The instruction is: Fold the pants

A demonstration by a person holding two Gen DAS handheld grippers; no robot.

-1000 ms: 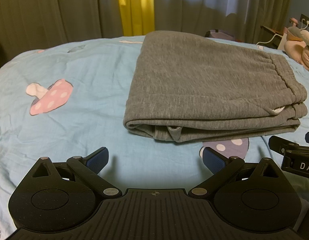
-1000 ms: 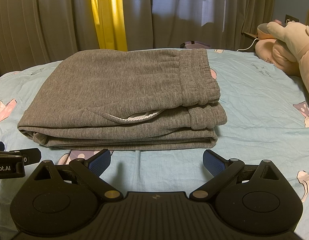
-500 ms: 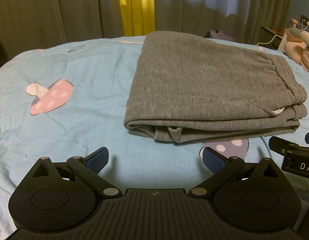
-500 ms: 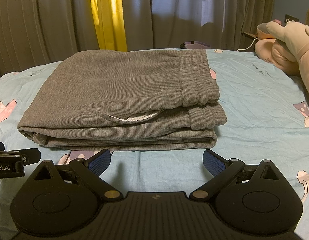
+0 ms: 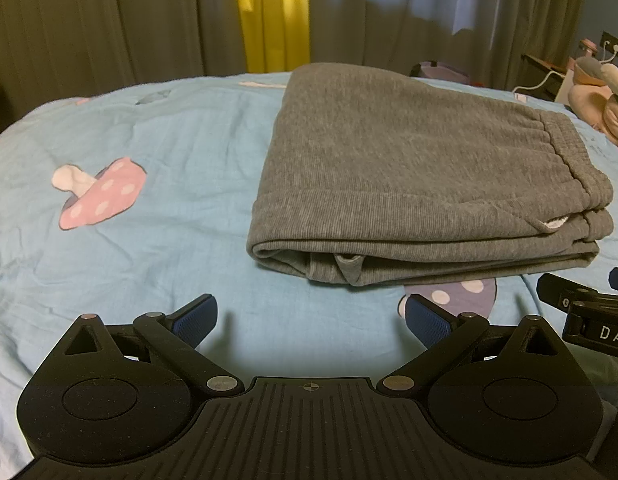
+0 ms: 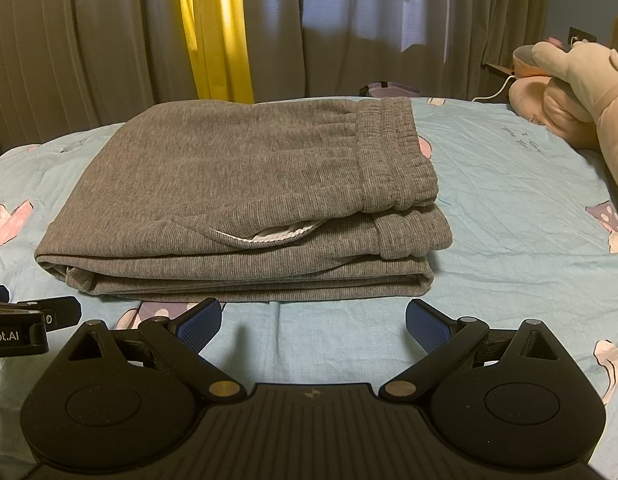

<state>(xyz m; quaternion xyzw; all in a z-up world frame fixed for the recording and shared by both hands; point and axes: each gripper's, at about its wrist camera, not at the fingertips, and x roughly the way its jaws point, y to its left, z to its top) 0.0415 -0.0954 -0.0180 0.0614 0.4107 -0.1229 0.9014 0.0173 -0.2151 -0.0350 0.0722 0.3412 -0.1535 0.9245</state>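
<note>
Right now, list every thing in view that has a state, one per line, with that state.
Grey pants: folded into a flat stack, lying on the bedsheet, held by neither gripper.
Pants pocket: gaping slightly, white lining showing.
Left gripper: open, empty, short of the pants.
Right gripper: open, empty, short of the pants.
Curtains: drawn shut.
Plush toy: lying on the bed.
</note>
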